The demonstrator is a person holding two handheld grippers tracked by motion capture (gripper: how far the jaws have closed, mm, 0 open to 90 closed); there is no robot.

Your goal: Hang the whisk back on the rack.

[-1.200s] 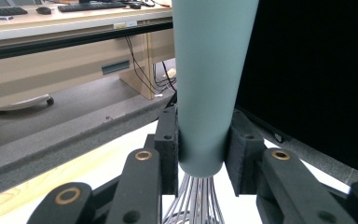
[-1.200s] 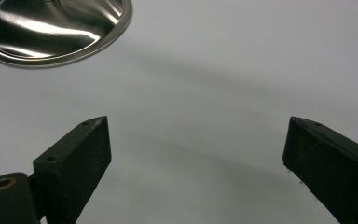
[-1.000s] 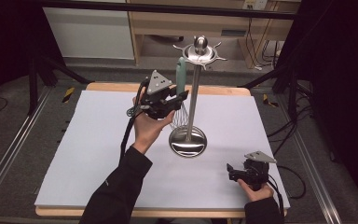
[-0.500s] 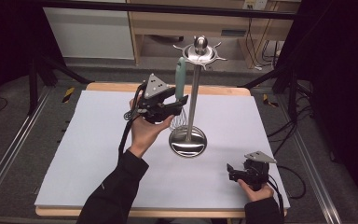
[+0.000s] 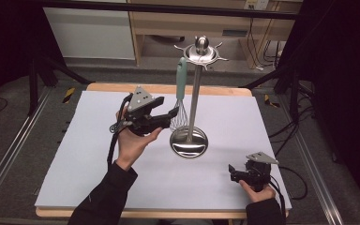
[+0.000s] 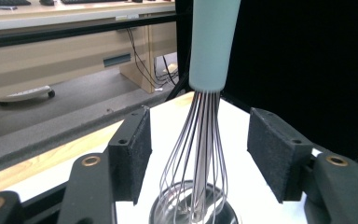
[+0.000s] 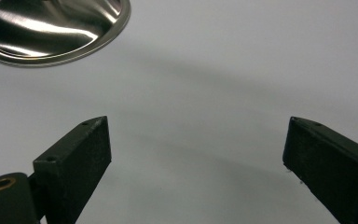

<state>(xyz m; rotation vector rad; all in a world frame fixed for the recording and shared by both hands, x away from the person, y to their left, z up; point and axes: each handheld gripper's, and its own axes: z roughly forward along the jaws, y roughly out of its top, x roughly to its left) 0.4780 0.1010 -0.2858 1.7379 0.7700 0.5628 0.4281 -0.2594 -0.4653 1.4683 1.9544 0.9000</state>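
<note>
Left gripper [image 5: 168, 114], jaws just opened apart around the whisk [image 5: 181, 89] hanging on the stand [image 5: 194, 93] at frame centre, should back straight off without snagging the wires.

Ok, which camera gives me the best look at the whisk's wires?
The left gripper view: the whisk hangs close up between that gripper's open jaws, each wire distinct below the mint handle. The high view shows the whole whisk small, hanging from the stand. The right gripper view catches just the stand's base.
</note>
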